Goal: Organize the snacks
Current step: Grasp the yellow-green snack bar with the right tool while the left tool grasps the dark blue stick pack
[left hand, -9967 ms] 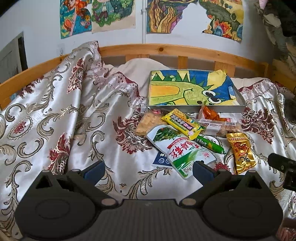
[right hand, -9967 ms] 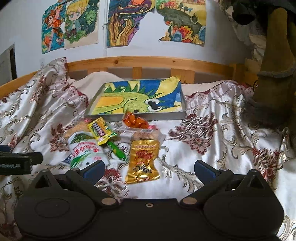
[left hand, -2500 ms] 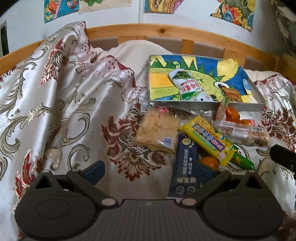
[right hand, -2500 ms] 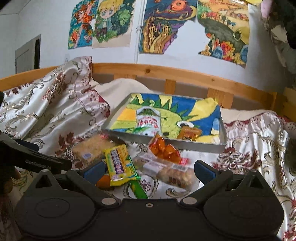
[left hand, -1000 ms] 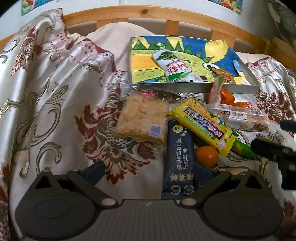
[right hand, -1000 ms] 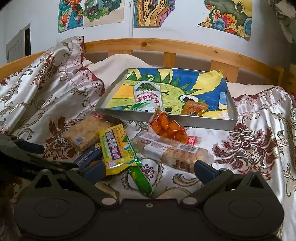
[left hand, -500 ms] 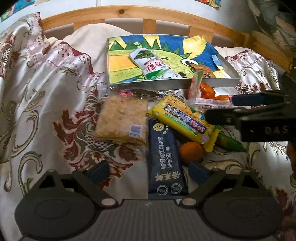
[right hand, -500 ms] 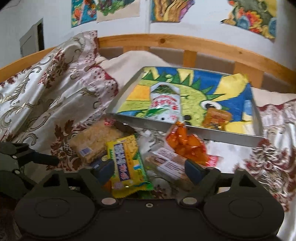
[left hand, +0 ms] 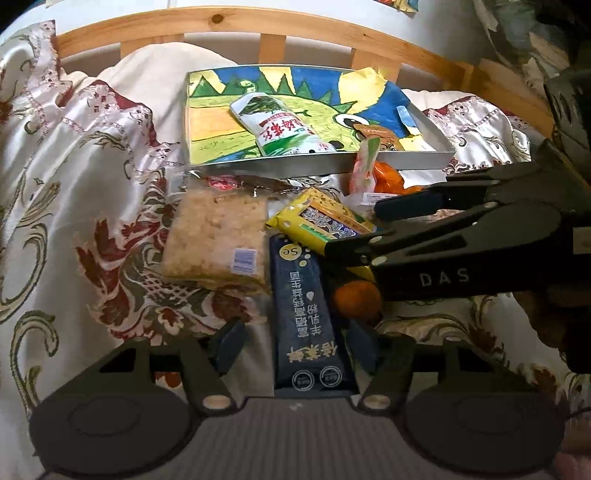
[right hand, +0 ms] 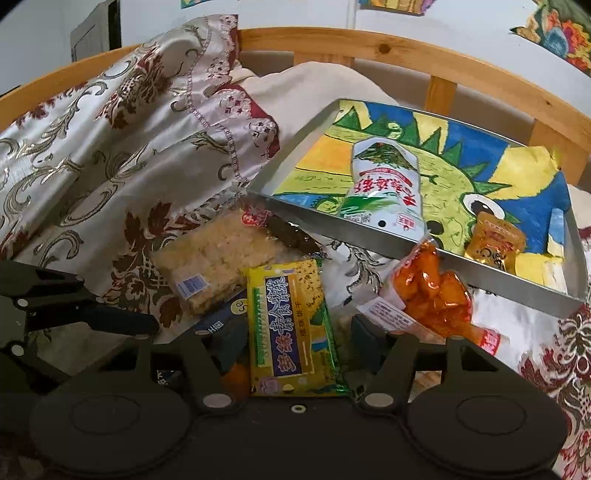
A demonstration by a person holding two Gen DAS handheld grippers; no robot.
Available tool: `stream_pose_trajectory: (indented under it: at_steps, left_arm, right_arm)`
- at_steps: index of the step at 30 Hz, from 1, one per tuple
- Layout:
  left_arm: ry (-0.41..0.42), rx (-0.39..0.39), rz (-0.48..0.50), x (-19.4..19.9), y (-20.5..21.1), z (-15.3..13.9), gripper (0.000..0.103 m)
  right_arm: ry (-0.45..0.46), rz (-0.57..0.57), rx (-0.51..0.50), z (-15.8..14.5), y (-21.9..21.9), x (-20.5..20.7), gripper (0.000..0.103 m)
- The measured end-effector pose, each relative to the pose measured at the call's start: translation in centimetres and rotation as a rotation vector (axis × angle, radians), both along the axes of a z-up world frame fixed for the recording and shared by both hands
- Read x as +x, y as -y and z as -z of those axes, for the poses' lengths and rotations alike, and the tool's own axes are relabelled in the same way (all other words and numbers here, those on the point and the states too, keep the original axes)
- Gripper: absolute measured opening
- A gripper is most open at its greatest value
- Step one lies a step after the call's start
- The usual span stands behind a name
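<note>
A metal tray [left hand: 317, 167] [right hand: 280, 184] lined with a dinosaur drawing holds a green-and-white packet [left hand: 280, 129] [right hand: 384, 192] and a gold packet [right hand: 495, 242]. In front lie a rice cracker pack [left hand: 218, 240] [right hand: 218, 262], a yellow biscuit pack [left hand: 321, 221] [right hand: 288, 325], a dark blue bar [left hand: 310, 314], an orange [left hand: 356, 299] and an orange snack bag [right hand: 432, 295]. My left gripper [left hand: 291, 343] is open around the blue bar's near end. My right gripper [right hand: 293, 339] is open around the yellow biscuit pack; its fingers [left hand: 424, 203] show in the left wrist view.
Everything lies on a bed with a cream and red patterned satin cover [left hand: 74, 184]. A wooden headboard rail [left hand: 258, 22] runs behind the tray. A clear-wrapped bar [right hand: 384, 314] lies under the orange snack bag. Crumpled cover rises at the left [right hand: 129, 110].
Both grippers have moved forward and down into the pile. The left now straddles the blue bar, the right straddles the yellow pack. Both jaw gaps have narrowed.
</note>
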State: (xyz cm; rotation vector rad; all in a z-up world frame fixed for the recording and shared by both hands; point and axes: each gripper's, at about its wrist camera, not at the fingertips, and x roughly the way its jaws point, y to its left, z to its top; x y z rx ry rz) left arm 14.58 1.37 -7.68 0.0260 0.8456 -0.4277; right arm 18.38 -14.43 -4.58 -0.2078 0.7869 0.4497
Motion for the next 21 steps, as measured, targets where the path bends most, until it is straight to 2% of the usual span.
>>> stream_pose_trajectory:
  at_steps: [5, 8, 12, 18, 21]
  left_arm:
    - [-0.017, -0.026, 0.002, 0.4, -0.3, 0.2, 0.065]
    - [-0.026, -0.021, 0.011, 0.5, -0.3, 0.1, 0.057]
    - [-0.049, -0.047, 0.001, 0.7, -0.6, 0.0, 0.044]
    - [-0.108, -0.102, -0.03, 1.1, -1.3, -0.3, 0.042]
    - [-0.107, -0.089, -0.031, 1.2, -1.1, -0.2, 0.044]
  right_arm:
    - [-0.016, -0.03, -0.035, 0.3, -0.5, 0.0, 0.06]
    - [-0.058, -0.025, -0.049, 0.9, -0.7, 0.4, 0.055]
    - [-0.066, 0.002, -0.016, 0.9, -0.1, 0.5, 0.053]
    - [-0.039, 0.015, -0.012, 0.5, 0.6, -0.7, 0.052]
    - [-0.036, 0.035, 0.002, 0.3, 1.2, -1.3, 0.052]
